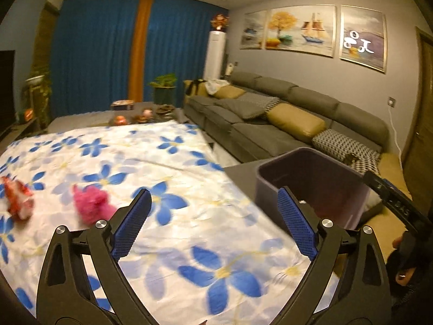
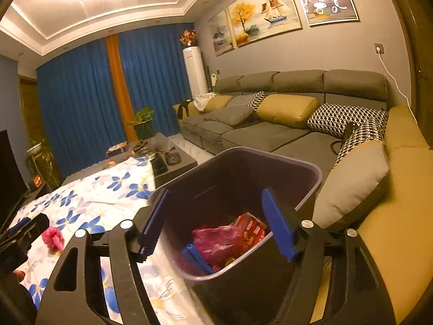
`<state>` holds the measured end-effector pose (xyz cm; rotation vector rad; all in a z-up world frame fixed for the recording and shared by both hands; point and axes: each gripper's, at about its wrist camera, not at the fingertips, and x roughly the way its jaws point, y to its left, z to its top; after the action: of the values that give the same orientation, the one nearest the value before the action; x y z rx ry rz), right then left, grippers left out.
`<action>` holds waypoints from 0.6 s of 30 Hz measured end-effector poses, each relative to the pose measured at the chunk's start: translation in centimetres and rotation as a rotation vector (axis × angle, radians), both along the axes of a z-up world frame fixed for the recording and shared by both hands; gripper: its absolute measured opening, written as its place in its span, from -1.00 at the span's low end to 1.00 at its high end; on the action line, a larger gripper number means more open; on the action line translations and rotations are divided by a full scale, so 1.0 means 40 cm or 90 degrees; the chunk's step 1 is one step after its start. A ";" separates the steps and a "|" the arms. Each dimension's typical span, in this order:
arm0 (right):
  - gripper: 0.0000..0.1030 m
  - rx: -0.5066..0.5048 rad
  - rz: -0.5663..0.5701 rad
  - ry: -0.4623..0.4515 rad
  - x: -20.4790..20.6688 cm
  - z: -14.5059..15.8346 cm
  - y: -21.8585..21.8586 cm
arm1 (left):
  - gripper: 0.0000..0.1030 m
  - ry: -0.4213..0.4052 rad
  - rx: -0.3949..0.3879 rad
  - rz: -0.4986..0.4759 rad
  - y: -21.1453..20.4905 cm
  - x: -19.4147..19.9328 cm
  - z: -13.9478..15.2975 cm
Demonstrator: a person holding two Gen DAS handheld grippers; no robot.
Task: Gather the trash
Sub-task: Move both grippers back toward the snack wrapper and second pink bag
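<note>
dark bin [image 2: 297,178] holds pink bag [image 2: 216,241], perhaps red wrappers; both tongs [image 1: 213,203] [image 2: 213,203] gape, gripping nothing.

left: over tablecloth [image 1: 173,162] | right: above bin [image 2: 311,173] | shared: sofa [image 1: 270,124]

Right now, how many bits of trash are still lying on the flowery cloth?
2: a pink wad near the left gripper, a red-and-white wrapper further left. More may lie outside view.

Bin [image 2: 311,178] bottom cut off; red wrapper [image 1: 17,199] blurred, unidentifiable.
</note>
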<state>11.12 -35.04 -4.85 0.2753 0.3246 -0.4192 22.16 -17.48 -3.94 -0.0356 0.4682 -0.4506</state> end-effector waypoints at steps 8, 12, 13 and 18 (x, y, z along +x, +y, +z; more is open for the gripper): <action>0.43 -0.010 0.060 0.009 0.022 0.000 0.114 | 0.79 0.010 0.006 0.102 0.180 -0.013 -0.001; 0.43 -0.019 0.099 0.009 0.050 0.006 0.189 | 0.79 0.007 0.018 0.161 0.283 -0.014 0.000; 0.43 -0.019 0.110 0.008 0.058 0.008 0.209 | 0.79 0.009 0.019 0.173 0.304 -0.012 0.000; 0.43 -0.031 0.168 0.012 0.104 0.011 0.310 | 0.79 0.007 0.031 0.238 0.431 -0.004 -0.004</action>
<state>15.26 -22.62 -4.42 0.1785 0.3633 -0.1688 21.99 -0.25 -4.11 -0.0771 0.4709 -0.0727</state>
